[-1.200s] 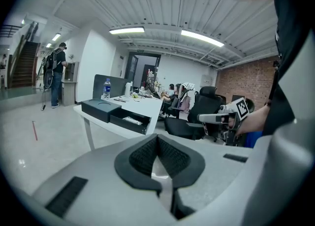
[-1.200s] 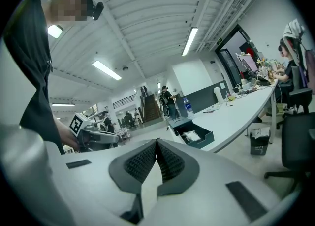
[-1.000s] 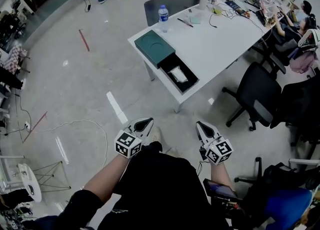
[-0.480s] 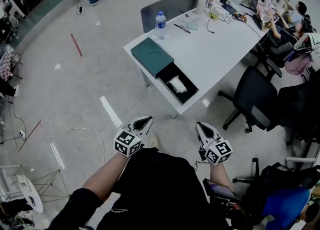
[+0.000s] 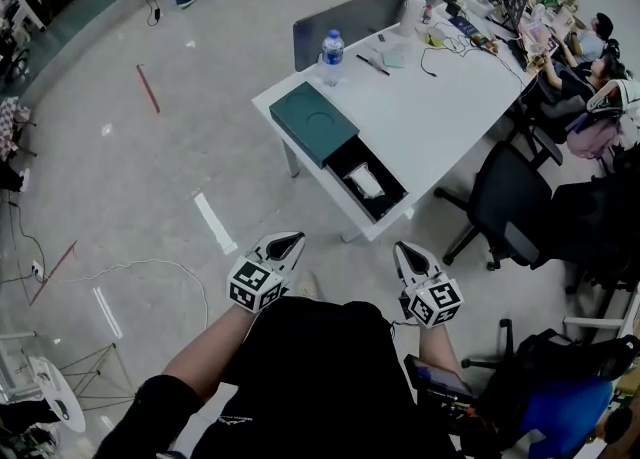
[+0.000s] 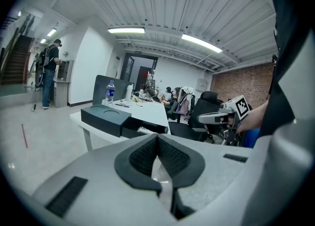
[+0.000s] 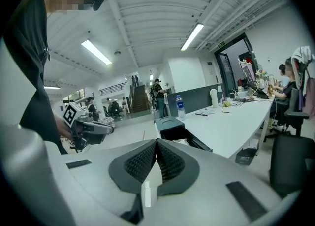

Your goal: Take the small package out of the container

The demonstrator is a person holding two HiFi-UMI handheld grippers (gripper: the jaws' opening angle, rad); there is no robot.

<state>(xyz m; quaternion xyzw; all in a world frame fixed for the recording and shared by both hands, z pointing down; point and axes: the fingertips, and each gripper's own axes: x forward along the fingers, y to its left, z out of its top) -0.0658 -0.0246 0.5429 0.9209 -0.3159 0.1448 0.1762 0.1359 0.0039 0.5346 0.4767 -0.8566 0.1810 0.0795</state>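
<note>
Stage: approach only. The person stands well apart from the container (image 5: 386, 201), so nothing is within reach yet.
Container: open black box, its inside exposed from above, which leaves the contents free to be lifted straight out.
Lid: dark green lid (image 5: 313, 122) lies flat right beside the container on its far-left side, apparently set aside to clear the opening.
Small package: pale small package (image 5: 365, 183) lies flat inside the container, about mid-box, untouched.
Counter: white counter (image 5: 430, 107) carries the container. Its edge runs just beside the container on the person's side, so the box should be easy to reach from the front.
Left claw: left claw (image 5: 286, 244) is clenched on nothing, carried low before the body and pointing toward the container, a travelling posture.
Right claw: right claw (image 5: 405, 251) is likewise clenched and empty, level with the left, well apart from the container.
Water bottle: water bottle (image 5: 331, 55) stands beyond the lid, well apart from the container and out of the way.
Office chair: black office chair (image 5: 505, 212) stands near the container's right side and may crowd an approach from there.
Next need: step closer, then release one claw above the package.
</note>
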